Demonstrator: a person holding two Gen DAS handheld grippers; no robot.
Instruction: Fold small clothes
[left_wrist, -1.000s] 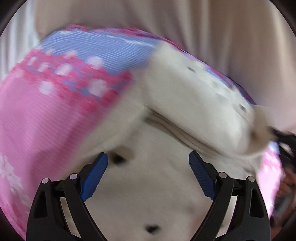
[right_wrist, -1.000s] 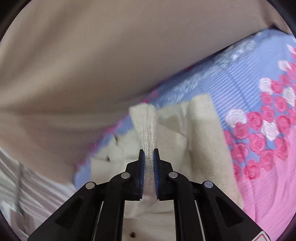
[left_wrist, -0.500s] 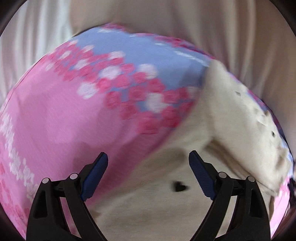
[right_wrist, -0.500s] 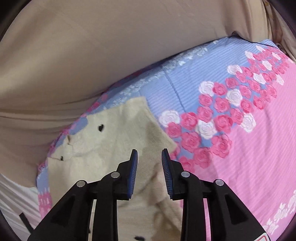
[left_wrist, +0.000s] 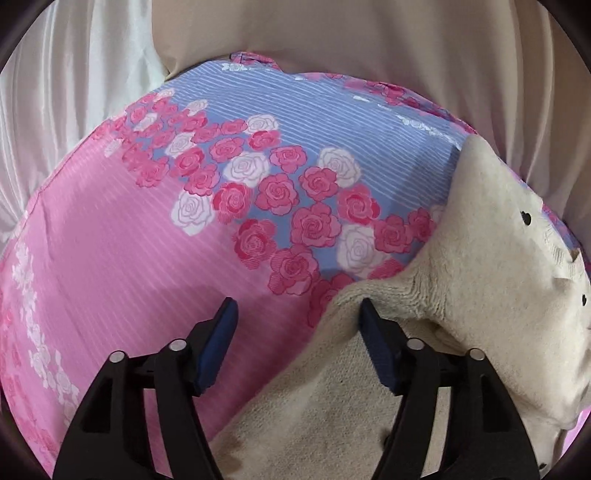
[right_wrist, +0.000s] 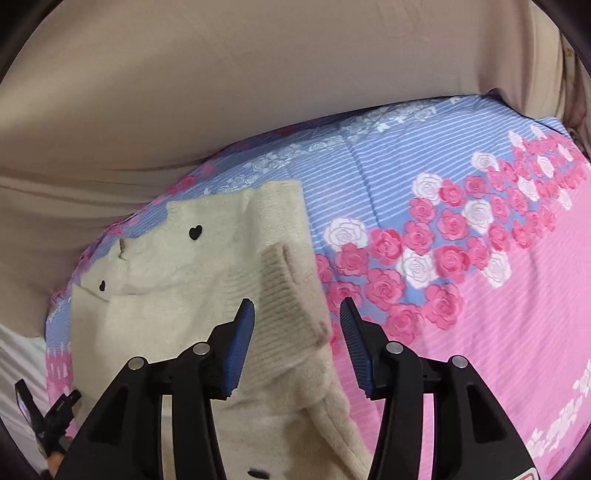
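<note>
So there's a cream knit sweater (right_wrist: 192, 280) with little black heart buttons (right_wrist: 195, 232) lying on a bedspread (right_wrist: 461, 332) that's pink with a blue striped band and a bunch of pink and white roses. No boxes or baskets showing anywhere, just the bed and the beige curtain (right_wrist: 258, 74) hanging behind it at 12 o'clock.

In the right wrist view the sweater is sitting from about 9 o'clock down to 6 o'clock, and a sleeve is lying folded across the body with its ribbed cuff (right_wrist: 291, 314) pointing down toward the claw. The right gripper (right_wrist: 297, 332) has just been opening, and its blue pads (right_wrist: 240, 343) are standing apart with the cuff lying loose in the gap, not getting squeezed by either side. The other tool is peeking in at 8 o'clock.

In the left wrist view the sweater (left_wrist: 498, 280) is taking up the 3 to 6 o'clock part, with one folded edge bunching up near the middle. The left gripper (left_wrist: 295, 332) is hanging spread over that edge; its jaws have just been closing in a bit, but they're not pinching anything, with bare pink bedspread (left_wrist: 110, 258) and only the very edge of the knit showing between them. A white curtain (left_wrist: 74, 92) is showing at 10 o'clock.
</note>
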